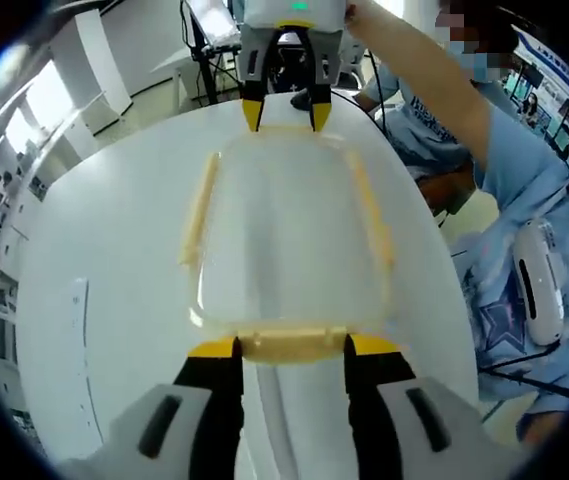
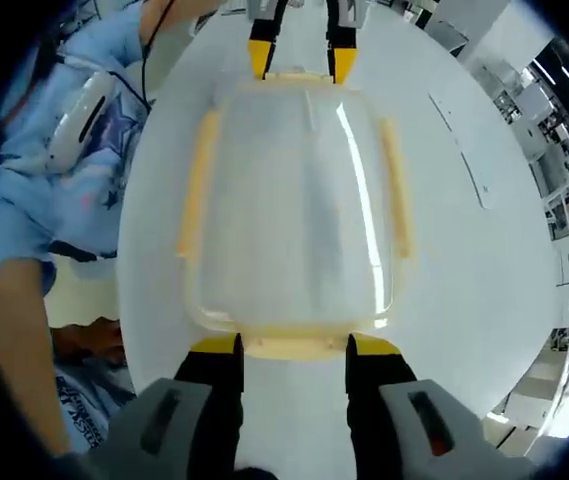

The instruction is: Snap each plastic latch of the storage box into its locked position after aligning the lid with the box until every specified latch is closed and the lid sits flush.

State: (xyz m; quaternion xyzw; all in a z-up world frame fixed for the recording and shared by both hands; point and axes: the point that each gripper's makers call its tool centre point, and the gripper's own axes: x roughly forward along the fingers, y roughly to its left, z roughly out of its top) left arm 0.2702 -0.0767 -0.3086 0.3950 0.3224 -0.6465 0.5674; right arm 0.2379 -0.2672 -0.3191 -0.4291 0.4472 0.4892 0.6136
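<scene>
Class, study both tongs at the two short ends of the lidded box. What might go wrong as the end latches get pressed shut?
1. The left tongs and right tongs straddle opposite end latches; uneven pressing might tilt the lid off flush.
2. The box sits on a smooth white table, so a sideways push may slide it.
3. The long side latches could be left unfastened.

Clear storage box [image 1: 289, 245] lay on white table [image 1: 94, 300], lid on, pale yellow latches along its sides. Left gripper [image 1: 292, 346] stood with jaws spread either side of near end latch [image 1: 291, 344]. Right gripper [image 1: 286, 113] faced it at far end latch, jaws apart. Person's sleeve [image 1: 529, 190] at right
</scene>
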